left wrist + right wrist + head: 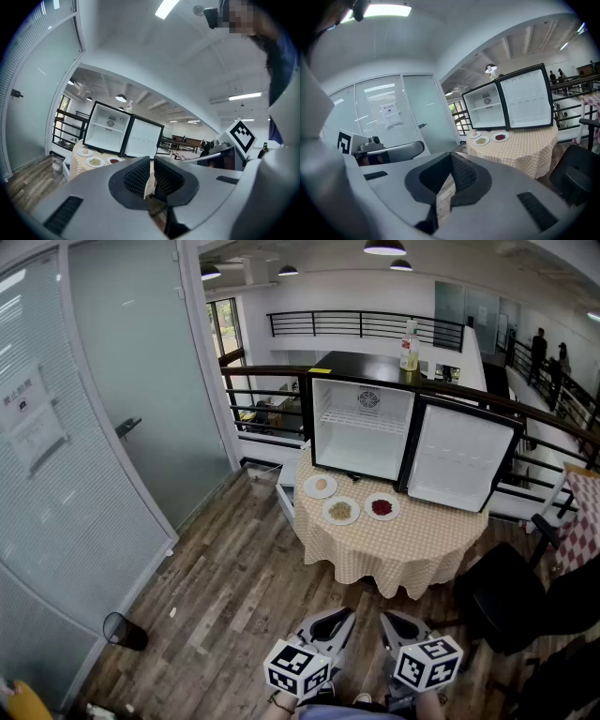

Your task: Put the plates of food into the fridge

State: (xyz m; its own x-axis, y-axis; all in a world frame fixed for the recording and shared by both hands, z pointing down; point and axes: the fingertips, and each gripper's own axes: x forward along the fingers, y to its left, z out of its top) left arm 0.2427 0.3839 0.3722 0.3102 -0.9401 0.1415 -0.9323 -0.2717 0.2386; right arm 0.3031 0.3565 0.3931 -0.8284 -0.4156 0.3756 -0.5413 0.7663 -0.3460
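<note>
Currently, item by item:

Grippers: left gripper (330, 619) and right gripper (392, 622), each grey with a marker cube, held low over the floor, well apart from the table. Both are clenched, jaws together on nothing.

Task things: 3 round white plates clustered on the table just in front of the fridge.
- plate with a pale round piece (320, 486)
- plate with yellowish crumbly food (340, 511)
- plate with dark red food (382, 507)

None is in the fridge yet. The small black-framed fridge with white interior (361, 432) stands at the table's back, its door (459, 460) swung wide to the right, 1 wire shelf inside.

Hazards, as judged:
- The plates are shallow. A pinch on 1 rim would likely tip a plate, so loose food slides off and the round piece rolls.
- A jaw catching the cloth could drag all 3 plates.
- The open door, if knocked, may swing into the way.
- The clear bottle (410, 348) on the fridge top could topple if the fridge is jolted.
- A black chair (497, 601) stands beside the approach on the right.

Surface: round table under a yellow-and-white checked cloth (412, 545) hanging in folds; soft, liable to slip.

Room: wood-plank floor (225, 582), frosted glass wall (66, 474) at left, black railing (375, 324) behind, pendant lamps overhead, people far off at right
</note>
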